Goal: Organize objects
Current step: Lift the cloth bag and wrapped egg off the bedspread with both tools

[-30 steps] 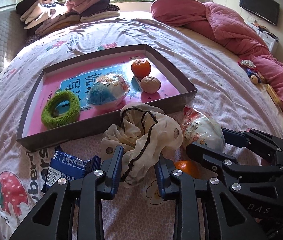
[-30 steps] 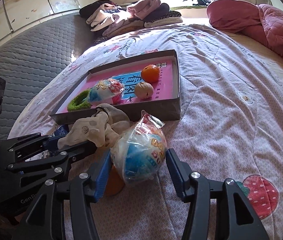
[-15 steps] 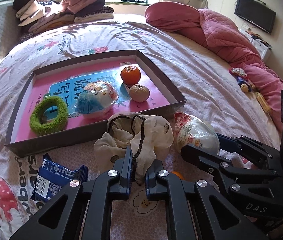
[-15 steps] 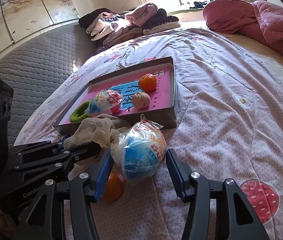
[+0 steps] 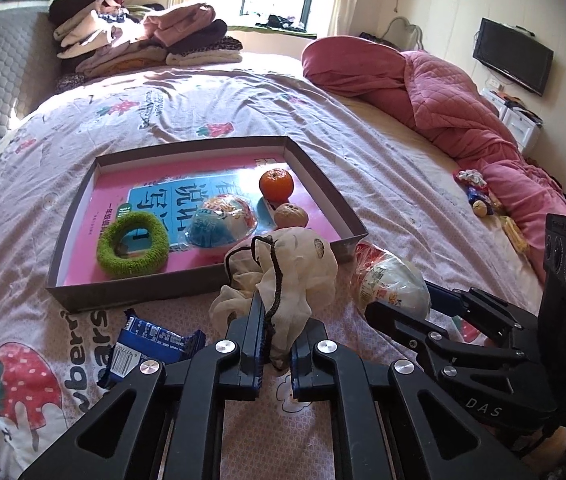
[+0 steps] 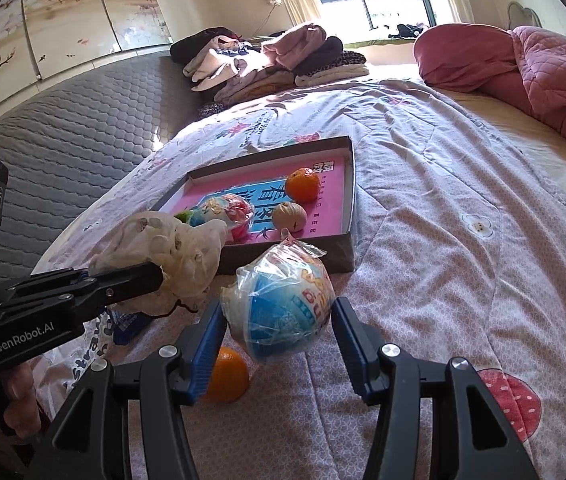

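Cloth pouch (image 5: 283, 276): pinched in the left gripper (image 5: 275, 350), lifted clear of the bedspread (image 5: 383, 160), just short of the tray (image 5: 325, 184) wall.
Wrapped ball (image 6: 283, 304): clamped between the right gripper (image 6: 279, 340) fingers, raised, at 5 o'clock of the tray.
Tray contents: green ring (image 5: 133, 246), second wrapped ball (image 5: 221, 222), tangerine (image 5: 276, 185), walnut (image 5: 291, 216).
Left outside: orange (image 6: 225, 374), blue packet (image 5: 151, 346).
Progress: judged about half done; two items in transit, two untouched.
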Demonstrator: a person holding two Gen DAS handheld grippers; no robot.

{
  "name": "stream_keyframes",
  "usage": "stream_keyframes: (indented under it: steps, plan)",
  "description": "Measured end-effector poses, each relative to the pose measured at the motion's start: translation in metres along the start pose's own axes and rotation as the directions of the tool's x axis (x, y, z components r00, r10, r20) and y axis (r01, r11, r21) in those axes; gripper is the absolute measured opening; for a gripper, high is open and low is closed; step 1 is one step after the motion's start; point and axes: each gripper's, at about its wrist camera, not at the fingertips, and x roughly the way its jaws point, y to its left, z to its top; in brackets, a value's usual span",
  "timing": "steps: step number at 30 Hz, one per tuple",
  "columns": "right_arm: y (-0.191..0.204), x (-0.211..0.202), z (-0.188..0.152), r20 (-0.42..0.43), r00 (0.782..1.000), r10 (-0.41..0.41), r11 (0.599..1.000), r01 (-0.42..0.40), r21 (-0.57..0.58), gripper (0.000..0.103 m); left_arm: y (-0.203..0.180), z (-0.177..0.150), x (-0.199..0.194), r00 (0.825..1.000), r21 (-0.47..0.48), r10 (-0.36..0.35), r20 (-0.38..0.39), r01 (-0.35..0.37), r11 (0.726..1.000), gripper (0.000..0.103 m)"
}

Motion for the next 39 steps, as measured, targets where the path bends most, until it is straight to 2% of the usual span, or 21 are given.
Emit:
stream_keyframes:
  steps: [15,39]
  plan:
    - [0.026,-0.019,0.002,0.082,0.996,0.033,0.994,-0.024,-0.103,0.054,0.015,-0.01,-0.033,0.999,-0.042,0.018,0.052,-0.016,0.999,0.009]
    - [0.061,-0.033,0.007,0.122,0.991,0.062,0.983,-0.04,-0.18,0.054,0.032,-0.007,-0.051,0.995,-0.083,-0.003,0.099,0.011,0.997,0.009]
